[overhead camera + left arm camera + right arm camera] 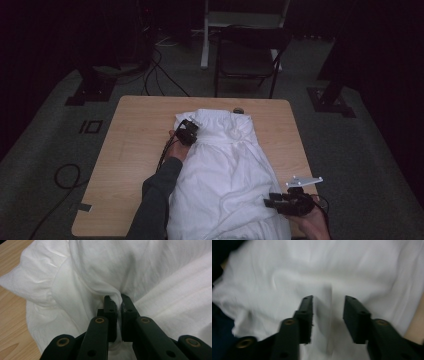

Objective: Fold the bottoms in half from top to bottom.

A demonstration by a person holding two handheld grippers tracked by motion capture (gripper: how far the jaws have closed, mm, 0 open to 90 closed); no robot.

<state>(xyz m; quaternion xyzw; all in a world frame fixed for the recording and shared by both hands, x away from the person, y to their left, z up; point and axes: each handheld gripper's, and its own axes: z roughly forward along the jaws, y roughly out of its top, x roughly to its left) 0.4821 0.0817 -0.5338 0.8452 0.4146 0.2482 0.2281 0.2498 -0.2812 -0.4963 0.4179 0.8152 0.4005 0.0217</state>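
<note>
White cloth (225, 170) lies rumpled down the middle of the wooden table (130, 150). Left gripper (117, 302) pinches a fold near its far end — jaws nearly shut. Right gripper (328, 312) stands parted at the near edge — seemingly gripping nothing, though blurred.

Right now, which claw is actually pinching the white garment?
The left claw: its jaws are shut on a fold of the white garment. The right claw stands open.

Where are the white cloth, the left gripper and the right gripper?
white cloth (225, 170): high view, its middle.
left gripper (118, 302): left gripper view, between its fingertips.
right gripper (328, 305): right gripper view, between its fingertips.
</note>
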